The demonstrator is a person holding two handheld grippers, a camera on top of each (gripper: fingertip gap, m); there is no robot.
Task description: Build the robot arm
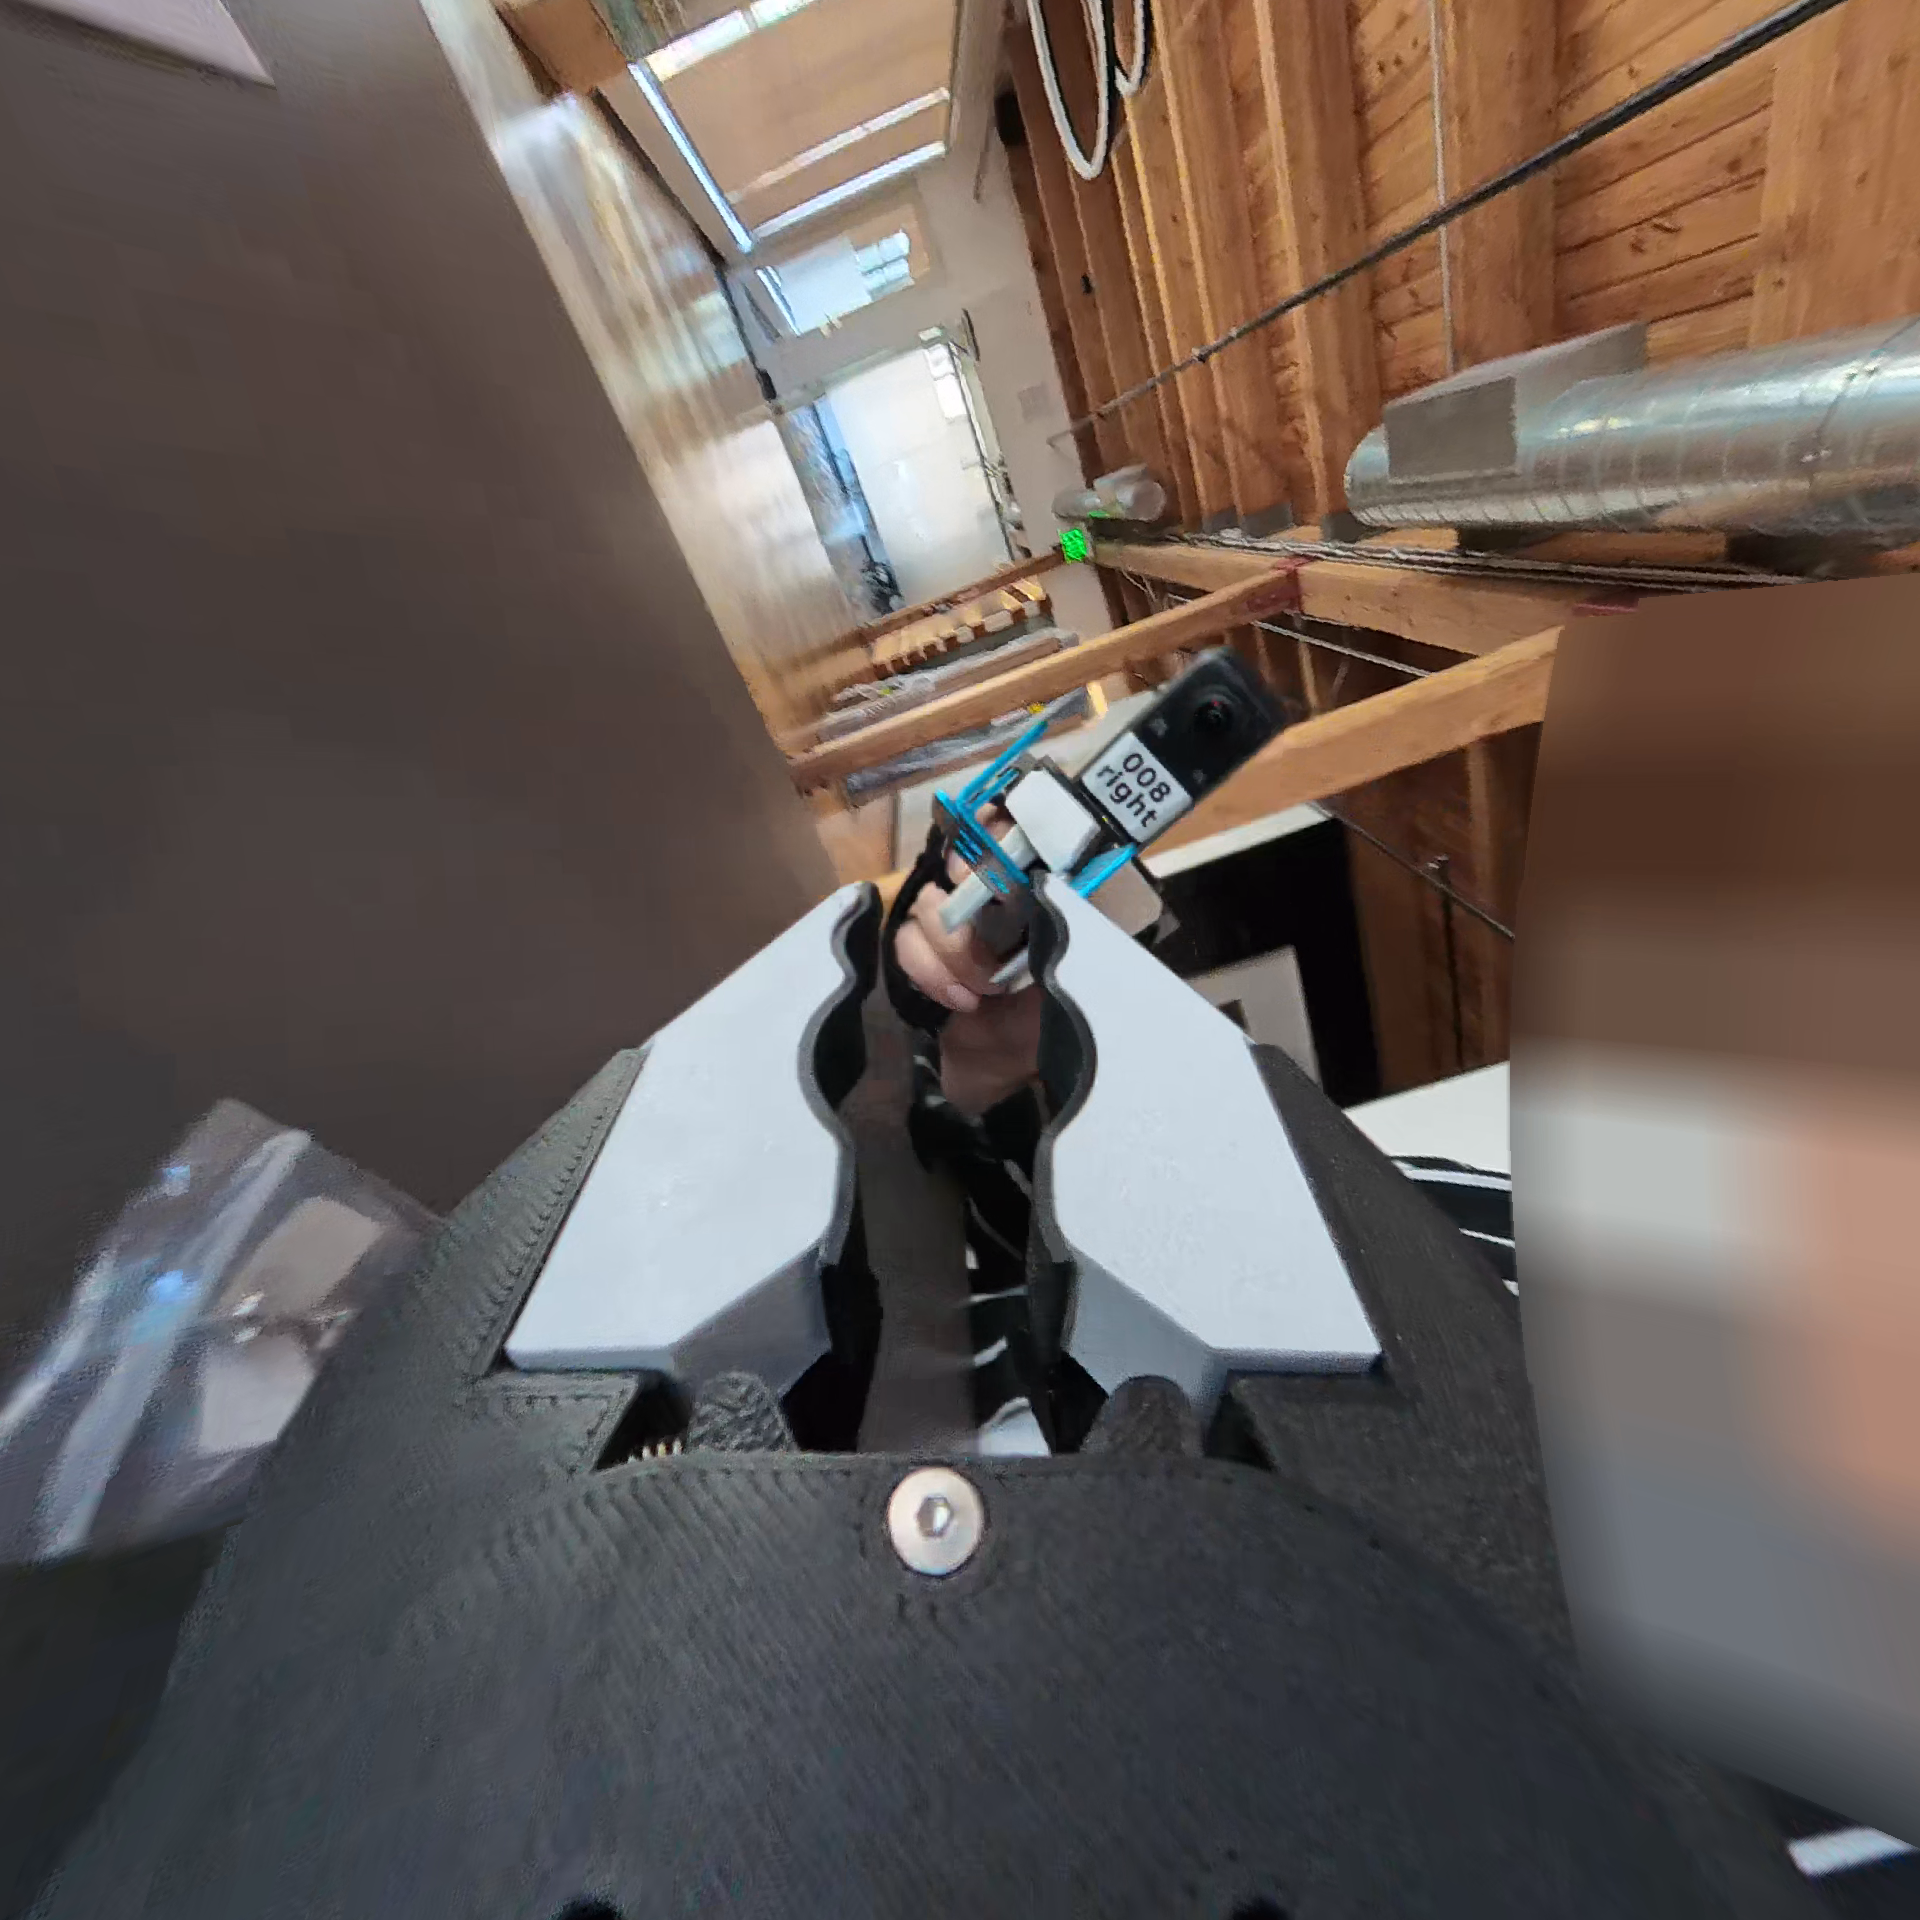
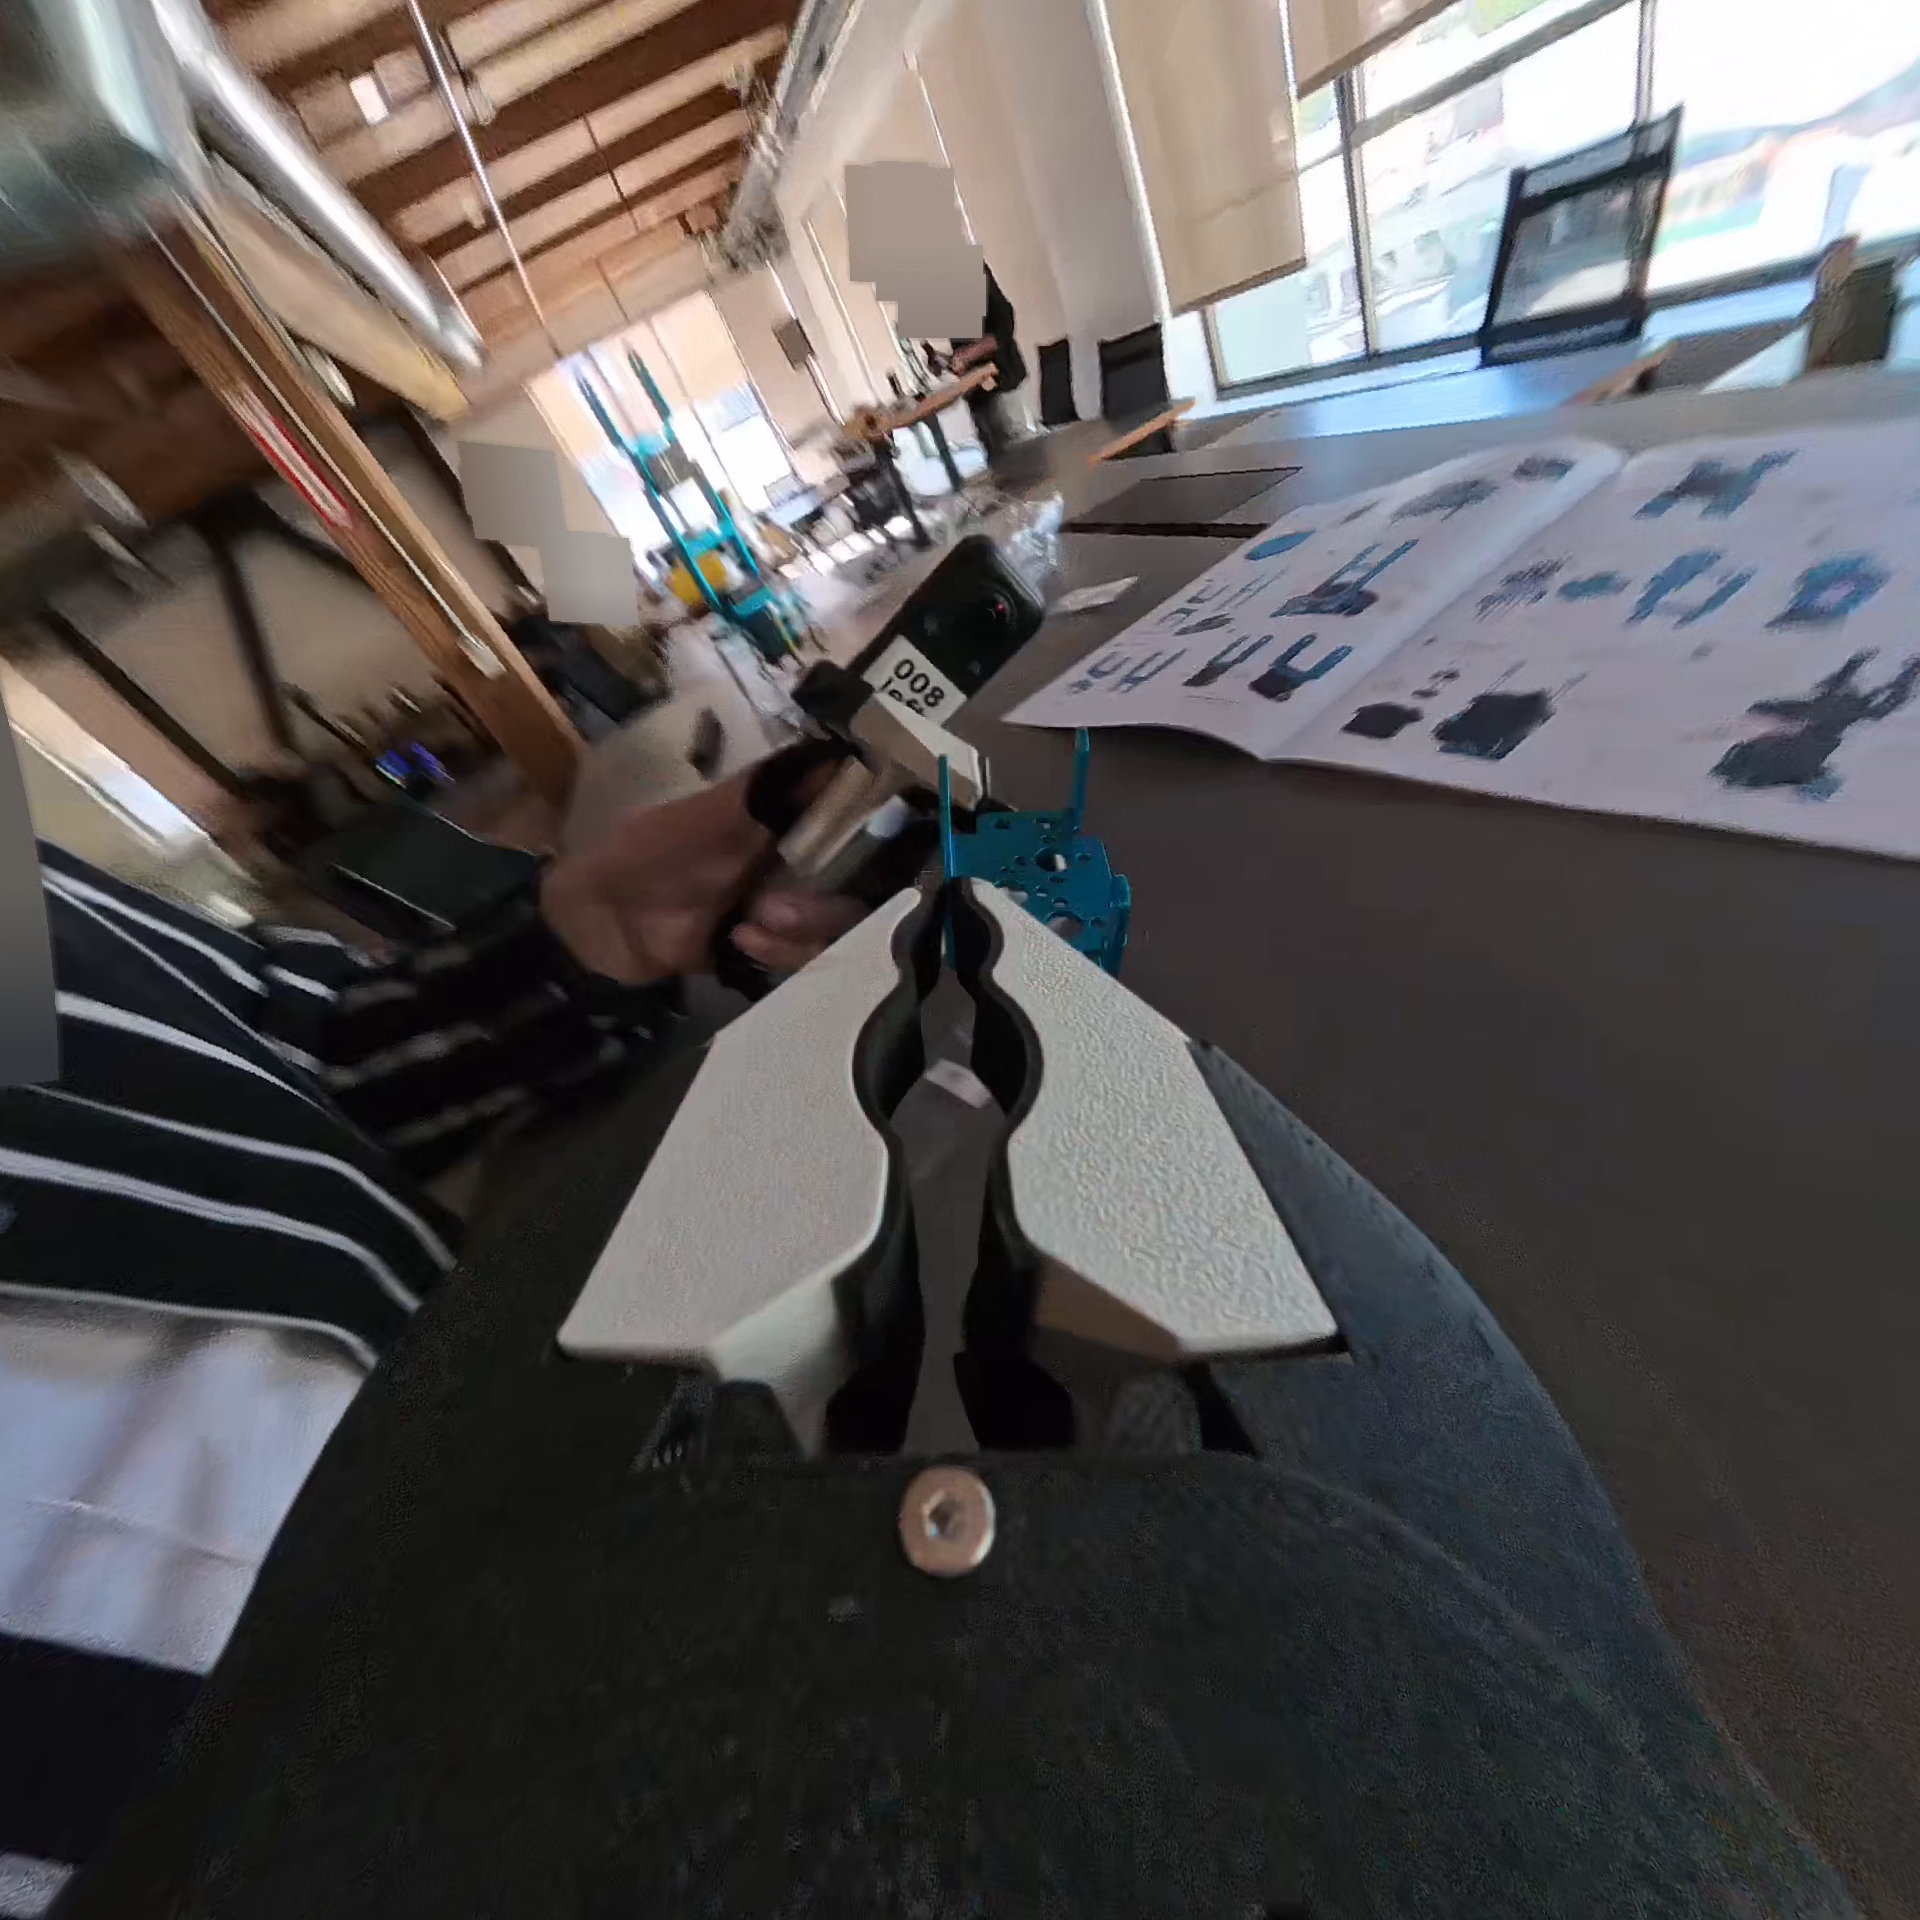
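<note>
My right gripper is shut on the edge of a blue perforated metal bracket and holds it just above a dark table. My left gripper is open, with nothing between its grey fingers. It points at the right gripper, which shows close ahead with thin blue bracket strips around its fingers. In the right wrist view the left gripper sits just behind the bracket, held by a hand. Whether it touches the bracket I cannot tell.
An open booklet with blue and black pictures lies on the table to the right. A clear plastic bag shows blurred at the left. A striped sleeve fills the left side. Wooden beams and a metal duct are overhead. My right fingertips sit around 5 cm from my left ones.
</note>
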